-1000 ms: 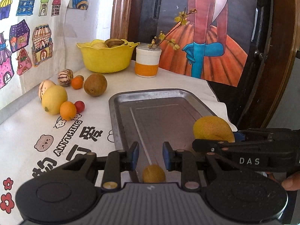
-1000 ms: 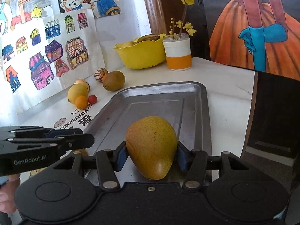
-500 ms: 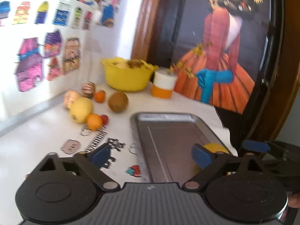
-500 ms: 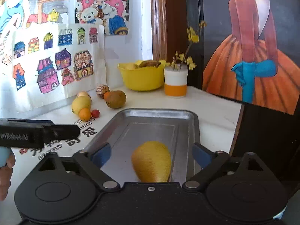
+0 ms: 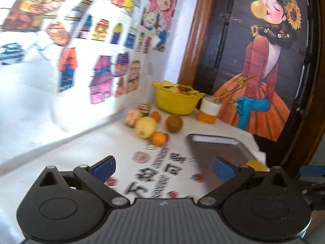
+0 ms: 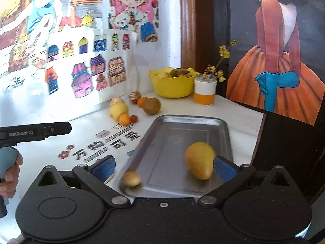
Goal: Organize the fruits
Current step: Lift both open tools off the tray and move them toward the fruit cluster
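Right wrist view: right hand-held gripper gapes empty above the grey metal tray holding a yellow mango; left hand-held gripper, equally wide and empty, should next fetch table fruit.

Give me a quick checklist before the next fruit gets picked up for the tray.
1. Left gripper open and empty: ok.
2. Right gripper open and empty: ok.
3. Mango lying inside the metal tray, clear of the pads: ok.
4. Small brown fruit settled in the tray's near corner: cannot tell, it is blurred.
5. Free room left in the tray: ok, the far half is bare.
6. Remaining fruits unobstructed, such as the lemon and kiwi by the wall: ok.
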### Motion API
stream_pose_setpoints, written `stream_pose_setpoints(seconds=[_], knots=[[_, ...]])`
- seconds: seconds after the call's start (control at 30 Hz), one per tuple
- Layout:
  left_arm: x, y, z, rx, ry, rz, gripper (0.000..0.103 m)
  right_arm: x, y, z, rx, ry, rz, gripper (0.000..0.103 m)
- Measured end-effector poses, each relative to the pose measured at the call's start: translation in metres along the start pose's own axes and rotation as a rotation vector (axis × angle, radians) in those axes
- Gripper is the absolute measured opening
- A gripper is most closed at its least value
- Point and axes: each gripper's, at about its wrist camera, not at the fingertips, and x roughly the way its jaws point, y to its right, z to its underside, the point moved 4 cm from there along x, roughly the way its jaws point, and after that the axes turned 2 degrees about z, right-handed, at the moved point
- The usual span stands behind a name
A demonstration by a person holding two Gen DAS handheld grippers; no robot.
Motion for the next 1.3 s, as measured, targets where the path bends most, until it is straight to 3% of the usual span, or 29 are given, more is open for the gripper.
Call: stream_pose_setpoints(seconds=[0.23,0.5,0.7,0.87,0.97,1.17,1.3], knots=[[-0.024,-0.049,0.014,0.012,-0.037,-0.056,0.102,-0.011,-0.048,0.013,-0.072,-0.07,-0.035,0.102],[-0.039,-0.092,0.024,0.007,-0.071,-0.11,0.102,0.01,-0.099,0.034,-0.103,-0.193,-0.123,0.102],[-0.03,-0.106,0.003,0.023,-0.089,-0.117,0.102,0.027,-0.129,0.007,-0.141,-0.228,-0.196,0.102],[-0.006,-0.102,-0.032,0.035,-0.073,-0.044,0.102,0.053,-0.136,-0.04,-0.115,-0.235,-0.218,0.102],[0.019,-0.094,-0.047,0.041,-0.066,0.004,0.102,0.082,-0.133,-0.06,-0.136,-0.215,-0.171,0.102],[0.084,-0.08,-0.062,0.025,-0.113,0.072,0.102,0.14,-0.112,-0.07,-0.191,-0.13,-0.042,0.102],[0.129,-0.07,-0.068,0.067,-0.129,0.091,0.102,0.171,-0.099,-0.07,-0.21,-0.108,-0.031,0.097]])
